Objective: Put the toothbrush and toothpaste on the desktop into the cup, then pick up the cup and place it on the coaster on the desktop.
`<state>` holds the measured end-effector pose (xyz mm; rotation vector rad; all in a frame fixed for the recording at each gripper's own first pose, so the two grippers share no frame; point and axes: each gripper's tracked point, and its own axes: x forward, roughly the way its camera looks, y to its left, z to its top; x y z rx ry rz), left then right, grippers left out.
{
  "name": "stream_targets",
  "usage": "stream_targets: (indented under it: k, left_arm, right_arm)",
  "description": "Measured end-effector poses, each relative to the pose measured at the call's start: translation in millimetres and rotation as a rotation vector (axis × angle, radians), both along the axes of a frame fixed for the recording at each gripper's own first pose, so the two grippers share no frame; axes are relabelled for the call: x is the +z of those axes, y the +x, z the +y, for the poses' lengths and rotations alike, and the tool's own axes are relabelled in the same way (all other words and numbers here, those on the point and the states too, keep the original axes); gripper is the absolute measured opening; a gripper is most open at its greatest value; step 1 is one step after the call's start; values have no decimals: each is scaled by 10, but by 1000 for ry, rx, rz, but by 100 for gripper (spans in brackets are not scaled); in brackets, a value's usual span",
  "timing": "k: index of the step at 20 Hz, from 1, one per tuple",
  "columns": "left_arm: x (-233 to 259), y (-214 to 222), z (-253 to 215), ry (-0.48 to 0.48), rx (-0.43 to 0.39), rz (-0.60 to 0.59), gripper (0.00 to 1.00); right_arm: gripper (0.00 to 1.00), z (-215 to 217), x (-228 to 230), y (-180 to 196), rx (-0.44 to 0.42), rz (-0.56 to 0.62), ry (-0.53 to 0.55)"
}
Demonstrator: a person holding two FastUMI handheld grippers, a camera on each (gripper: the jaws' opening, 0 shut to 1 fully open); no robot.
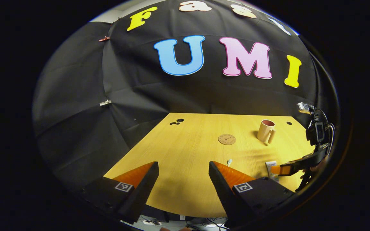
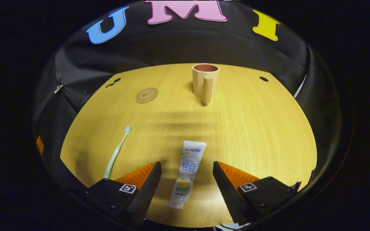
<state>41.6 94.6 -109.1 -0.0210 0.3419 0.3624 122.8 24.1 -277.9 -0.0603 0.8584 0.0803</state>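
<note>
Both grippers open over the wooden desktop, nothing picked up.

In my right gripper view, the right gripper point(image 2: 186, 170) has its fingers spread wide, and the white toothpaste tube point(image 2: 187, 175) lies flat on the pale wood desktop point(image 2: 252, 128) between them; I can't tell whether either finger touches it. The pale green toothbrush point(image 2: 117, 152) lies just left of that, bristle end pointing away from me. Farther back, the beige plastic cup with a handle point(image 2: 205, 81) stands upright, and the round cork coaster point(image 2: 146, 95) sits well apart to its left. In my left gripper view, the left gripper point(image 1: 183, 173) hangs with its fingers apart above bare wood, coaster and cup ahead.
</note>
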Motion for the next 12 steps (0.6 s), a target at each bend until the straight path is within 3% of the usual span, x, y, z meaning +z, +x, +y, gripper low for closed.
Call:
stream_targets:
  k: [12]
  left_arm:
    - [-49,60,-132,2,-52,6,98]
  right_arm:
    - [99,-61,-355,-80,-66,122,-16]
